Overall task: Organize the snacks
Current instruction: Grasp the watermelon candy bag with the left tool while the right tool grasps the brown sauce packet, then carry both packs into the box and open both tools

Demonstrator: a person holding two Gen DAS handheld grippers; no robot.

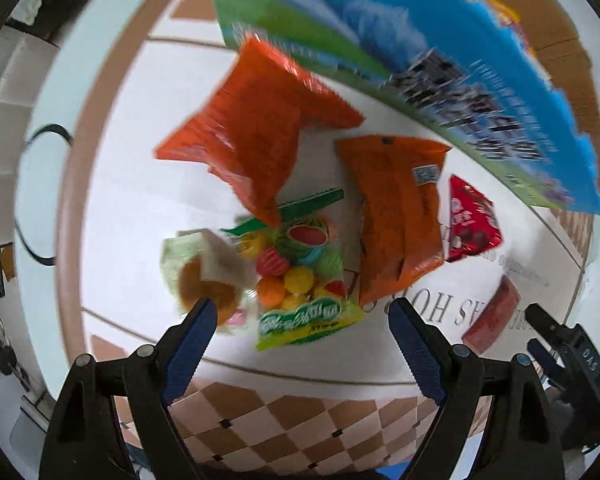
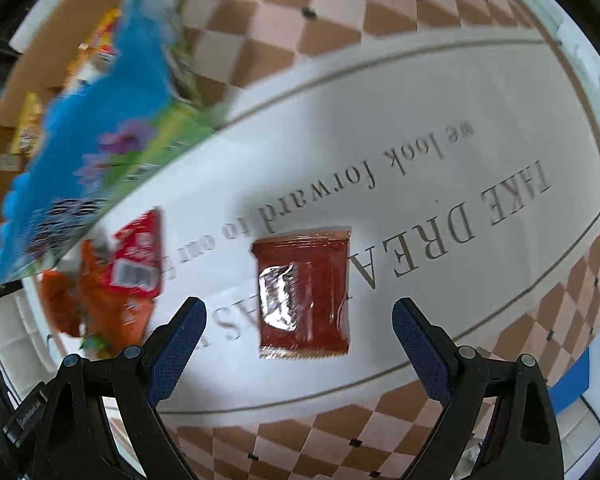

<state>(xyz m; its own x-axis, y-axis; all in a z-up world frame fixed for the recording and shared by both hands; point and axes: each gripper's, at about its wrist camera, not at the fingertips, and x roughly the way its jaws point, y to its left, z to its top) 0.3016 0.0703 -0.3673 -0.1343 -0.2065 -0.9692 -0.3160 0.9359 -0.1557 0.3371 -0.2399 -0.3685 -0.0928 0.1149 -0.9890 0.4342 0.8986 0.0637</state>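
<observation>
In the left wrist view my left gripper (image 1: 298,312) is open and empty above a green fruit-candy bag (image 1: 300,276). Around it lie a small cake packet (image 1: 208,276), two orange snack bags (image 1: 256,136) (image 1: 396,216) and a small red packet (image 1: 472,220). In the right wrist view my right gripper (image 2: 298,312) is open and empty over a flat dark-red sauce packet (image 2: 304,292). That packet also shows in the left wrist view (image 1: 492,316), next to the right gripper's fingers (image 1: 548,324).
A blue and green printed box (image 1: 420,64) stands behind the snacks, also in the right wrist view (image 2: 100,128); yellow packets (image 2: 28,128) show inside it. Everything lies on a white cloth (image 2: 460,128) with lettering and a brown checkered border (image 1: 284,420).
</observation>
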